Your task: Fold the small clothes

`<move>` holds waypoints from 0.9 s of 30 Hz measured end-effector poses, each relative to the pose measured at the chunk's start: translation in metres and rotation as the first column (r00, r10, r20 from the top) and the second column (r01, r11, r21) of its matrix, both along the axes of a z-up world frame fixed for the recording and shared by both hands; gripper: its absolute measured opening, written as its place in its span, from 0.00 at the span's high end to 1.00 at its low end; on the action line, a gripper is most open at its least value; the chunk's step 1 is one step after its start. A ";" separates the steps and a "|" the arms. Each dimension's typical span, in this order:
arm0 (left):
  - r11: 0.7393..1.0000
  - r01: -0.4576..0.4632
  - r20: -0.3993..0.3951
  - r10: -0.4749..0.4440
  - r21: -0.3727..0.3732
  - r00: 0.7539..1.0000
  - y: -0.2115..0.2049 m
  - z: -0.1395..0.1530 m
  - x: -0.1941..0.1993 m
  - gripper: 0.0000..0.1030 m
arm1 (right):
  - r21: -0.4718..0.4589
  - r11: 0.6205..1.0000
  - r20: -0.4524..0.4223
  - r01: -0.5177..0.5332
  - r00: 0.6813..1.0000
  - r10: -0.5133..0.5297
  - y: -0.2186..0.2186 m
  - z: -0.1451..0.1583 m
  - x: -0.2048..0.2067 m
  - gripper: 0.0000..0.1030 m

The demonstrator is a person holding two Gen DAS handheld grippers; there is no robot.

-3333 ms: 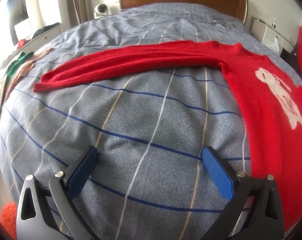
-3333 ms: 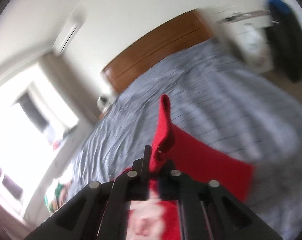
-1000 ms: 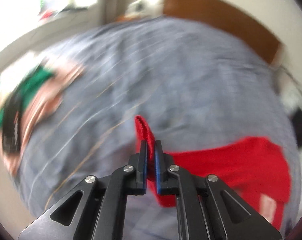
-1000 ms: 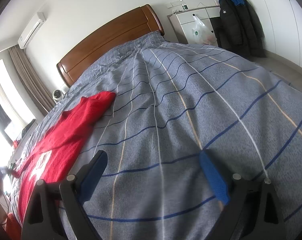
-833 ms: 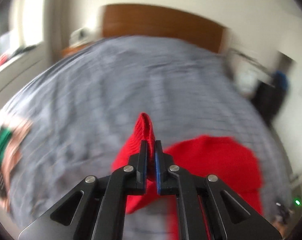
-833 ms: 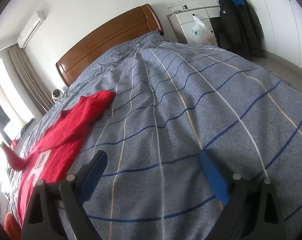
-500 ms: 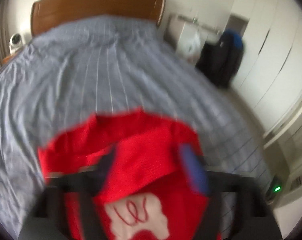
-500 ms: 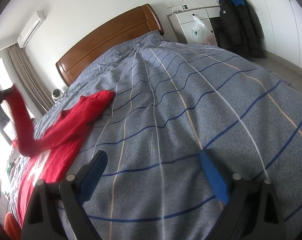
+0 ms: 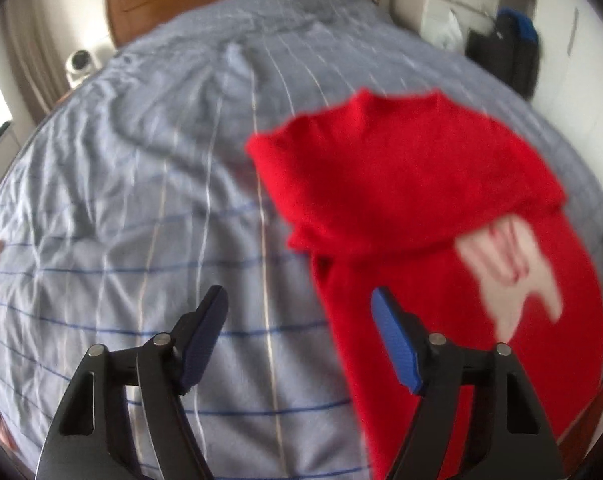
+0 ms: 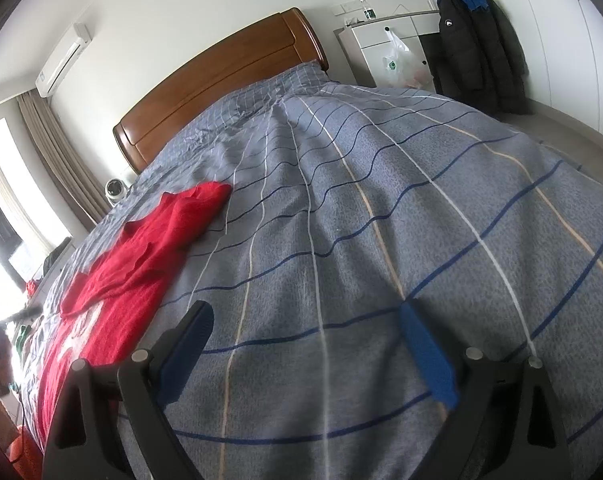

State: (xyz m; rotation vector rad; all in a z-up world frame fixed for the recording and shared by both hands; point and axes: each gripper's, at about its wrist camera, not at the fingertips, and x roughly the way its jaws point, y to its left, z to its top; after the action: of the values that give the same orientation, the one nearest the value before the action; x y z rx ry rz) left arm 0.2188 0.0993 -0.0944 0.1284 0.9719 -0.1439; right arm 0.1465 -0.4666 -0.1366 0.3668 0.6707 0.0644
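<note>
Red sweater (image 9: 413, 184) flat on bed (image 9: 141, 200), sleeves folded across chest, pale motif partly covered; blurred, fold edges probably uneven. In left view it fills 1 to 5 o'clock. Left gripper (image 9: 299, 336) jaws have just been closing a little yet stand wide, nothing between. Right gripper (image 10: 305, 356) wide, empty, over bare cover; sweater (image 10: 141, 248) at 9 o'clock. Headboard (image 10: 221, 80) at 12.

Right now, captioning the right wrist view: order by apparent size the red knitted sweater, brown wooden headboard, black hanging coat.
1. Red knitted sweater
2. Brown wooden headboard
3. Black hanging coat

The sweater lies nearer, so true sizes stay unsure.
</note>
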 end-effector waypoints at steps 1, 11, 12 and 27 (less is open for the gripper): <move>1.000 -0.001 -0.001 0.001 0.014 1.000 -0.004 -0.004 0.003 0.28 | -0.002 1.000 -0.001 0.001 1.000 -0.001 0.000 0.000 0.000 0.09; 0.959 -0.283 0.097 0.285 -0.034 0.954 0.006 -0.044 0.030 0.98 | -0.014 1.000 -0.006 0.003 1.000 -0.003 0.003 0.001 0.002 0.09; 0.953 -0.299 0.103 0.302 -0.042 0.948 0.008 -0.044 0.021 0.98 | -0.014 1.000 -0.006 0.003 1.000 -0.003 0.003 0.001 0.002 0.09; 0.918 -0.362 0.076 0.377 -0.165 0.923 0.059 -0.011 -0.050 0.25 | -0.004 1.000 -0.001 0.000 1.000 0.000 0.002 0.000 0.002 0.08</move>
State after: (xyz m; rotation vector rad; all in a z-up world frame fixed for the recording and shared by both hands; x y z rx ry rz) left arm 0.1683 0.1584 -0.1054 -0.1845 0.8593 0.1396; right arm 0.1486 -0.4644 -0.1367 0.3634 0.6717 0.0628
